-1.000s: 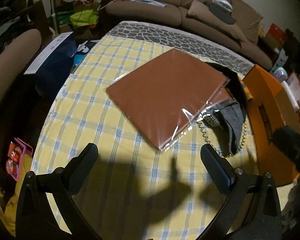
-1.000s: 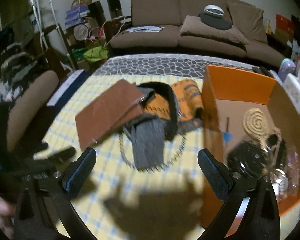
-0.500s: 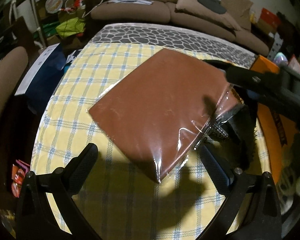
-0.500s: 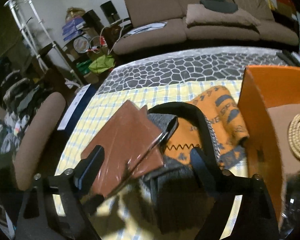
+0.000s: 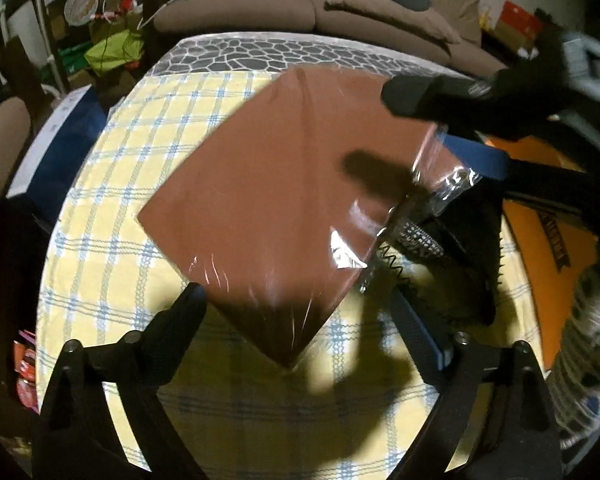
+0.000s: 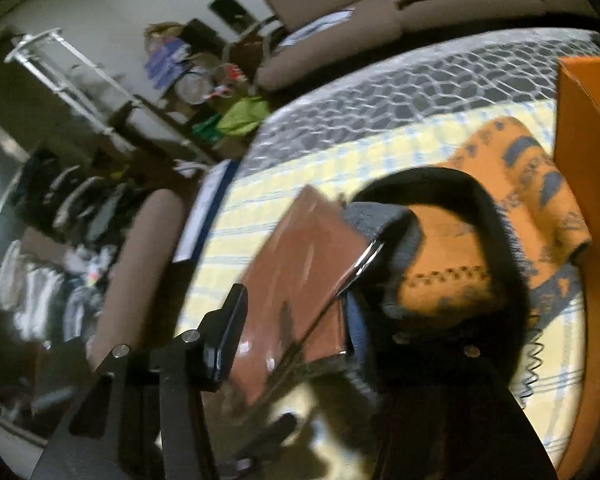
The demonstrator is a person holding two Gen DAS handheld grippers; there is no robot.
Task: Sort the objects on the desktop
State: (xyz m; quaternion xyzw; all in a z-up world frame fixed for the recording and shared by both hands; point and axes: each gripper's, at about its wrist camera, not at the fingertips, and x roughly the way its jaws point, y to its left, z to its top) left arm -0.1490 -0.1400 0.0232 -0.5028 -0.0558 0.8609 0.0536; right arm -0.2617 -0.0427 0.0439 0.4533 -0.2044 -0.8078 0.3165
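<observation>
Right gripper [image 6: 292,332] closing on brown packet [image 5: 284,200], left gripper [image 5: 300,320] open.
Slick wrap, edge-only pinch between fingers; packet could slip onto table [image 5: 112,208].

Wrapped pad [image 5: 284,196] on tablecloth [image 5: 112,216] — box [image 5: 548,240] right, sofa [image 5: 300,4] behind.
</observation>
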